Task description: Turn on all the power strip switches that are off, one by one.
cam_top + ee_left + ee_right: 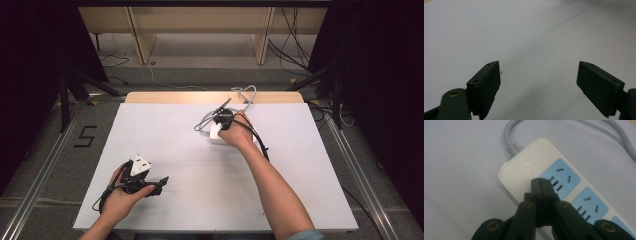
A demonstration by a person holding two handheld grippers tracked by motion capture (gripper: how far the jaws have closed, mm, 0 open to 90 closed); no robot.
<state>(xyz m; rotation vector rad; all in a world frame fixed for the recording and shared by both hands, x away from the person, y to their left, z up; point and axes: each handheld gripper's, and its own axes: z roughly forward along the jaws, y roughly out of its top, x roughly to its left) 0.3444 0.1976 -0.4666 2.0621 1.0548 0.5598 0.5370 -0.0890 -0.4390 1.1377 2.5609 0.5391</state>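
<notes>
Jaws of your right gripper are pressed together, tip on the white power strip mid-table, likely pressing its switch; lift straight next. Your left gripper rests wide apart, empty.

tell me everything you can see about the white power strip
The power strip is a white, glossy, plastic-looking bar with rounded corners, lying flat on the pale table. Light blue socket panels run along its top. A thick grey cable leaves its end through a ribbed collar. The right gripper, jaws shut, has its tip over the blank end by the first socket.
</notes>
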